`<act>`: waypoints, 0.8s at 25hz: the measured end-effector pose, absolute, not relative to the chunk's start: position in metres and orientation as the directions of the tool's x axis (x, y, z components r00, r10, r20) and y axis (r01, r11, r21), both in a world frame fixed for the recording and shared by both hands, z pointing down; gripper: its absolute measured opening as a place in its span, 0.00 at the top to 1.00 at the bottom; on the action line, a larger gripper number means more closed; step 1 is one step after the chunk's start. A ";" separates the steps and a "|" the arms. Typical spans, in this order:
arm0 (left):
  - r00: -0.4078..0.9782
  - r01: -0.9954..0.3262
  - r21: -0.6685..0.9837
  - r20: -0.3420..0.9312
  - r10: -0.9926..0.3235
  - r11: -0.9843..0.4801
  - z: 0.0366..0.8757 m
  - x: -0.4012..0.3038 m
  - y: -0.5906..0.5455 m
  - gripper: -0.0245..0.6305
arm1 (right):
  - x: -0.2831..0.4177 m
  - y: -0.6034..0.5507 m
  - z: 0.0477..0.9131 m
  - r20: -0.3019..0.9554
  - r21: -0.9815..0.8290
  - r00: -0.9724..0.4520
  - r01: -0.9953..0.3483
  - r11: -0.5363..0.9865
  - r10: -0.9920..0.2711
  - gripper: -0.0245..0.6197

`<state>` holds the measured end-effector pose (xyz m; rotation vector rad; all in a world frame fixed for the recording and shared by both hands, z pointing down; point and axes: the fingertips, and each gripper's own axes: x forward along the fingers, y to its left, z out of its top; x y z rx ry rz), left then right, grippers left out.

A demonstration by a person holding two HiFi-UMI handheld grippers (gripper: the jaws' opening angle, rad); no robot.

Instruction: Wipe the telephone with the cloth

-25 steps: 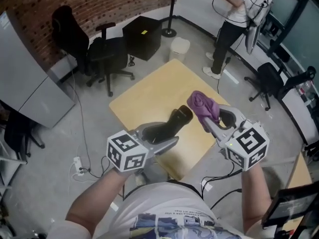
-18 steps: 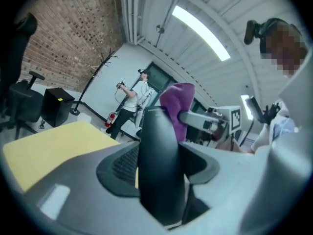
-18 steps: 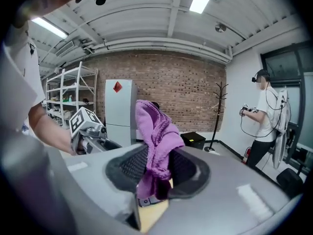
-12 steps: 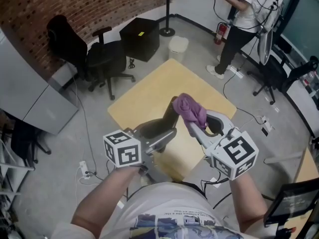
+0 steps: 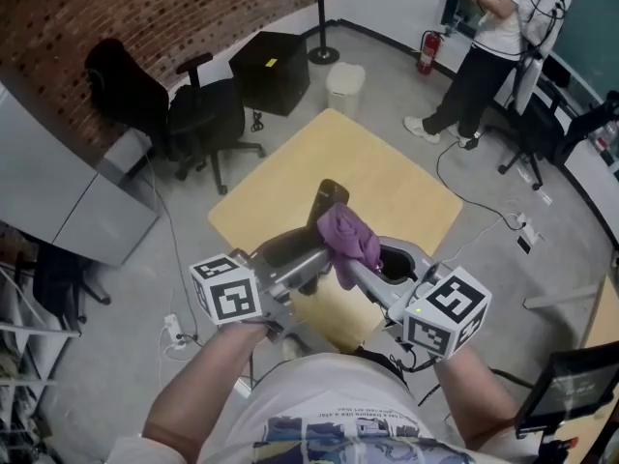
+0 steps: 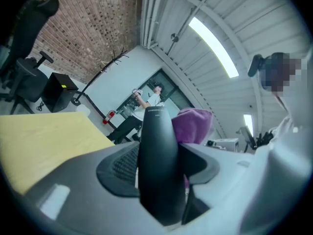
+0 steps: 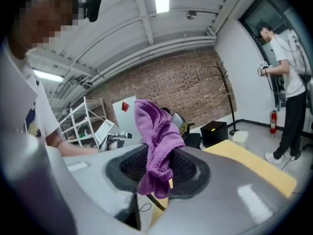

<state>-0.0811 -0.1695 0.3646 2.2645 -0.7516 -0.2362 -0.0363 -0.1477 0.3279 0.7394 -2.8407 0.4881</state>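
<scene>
fingers [image 6: 117, 166] of left gripper [image 5: 311, 262] clamped on black telephone handset [image 5: 327, 201], raised over yellow table [image 5: 290, 177]; right gripper [image 5: 363, 276] pinched shut on purple cloth [image 5: 348, 240] at handset's right side: best drawn lengthwise along it, light pressure, left grip held steady.

left gripper [image 5: 298, 259] grips black telephone handset [image 5: 327, 201], right gripper [image 5: 358, 275] holds purple cloth [image 5: 348, 240] against it, over yellow surface [image 5: 397, 187]
</scene>
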 end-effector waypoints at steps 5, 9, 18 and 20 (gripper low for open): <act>0.794 -0.424 0.729 0.013 -0.608 -0.538 0.356 -0.093 -0.168 0.57 | -0.025 -0.152 0.327 0.193 -0.367 -0.873 -0.488 0.792 -0.448 0.79; 0.802 -0.396 0.734 -0.017 -0.598 -0.552 0.347 -0.095 -0.168 0.57 | -0.009 -0.176 0.321 0.156 -0.428 -0.849 -0.519 0.740 -0.505 0.79; 0.813 -0.285 0.771 -0.119 -0.569 -0.569 0.336 -0.088 -0.160 0.57 | -0.022 -0.189 0.308 0.082 -0.539 -0.867 -0.454 0.709 -0.492 0.79; 0.811 -0.263 0.779 -0.140 -0.568 -0.569 0.334 -0.089 -0.159 0.57 | -0.028 -0.182 0.309 0.084 -0.544 -0.878 -0.436 0.717 -0.471 0.79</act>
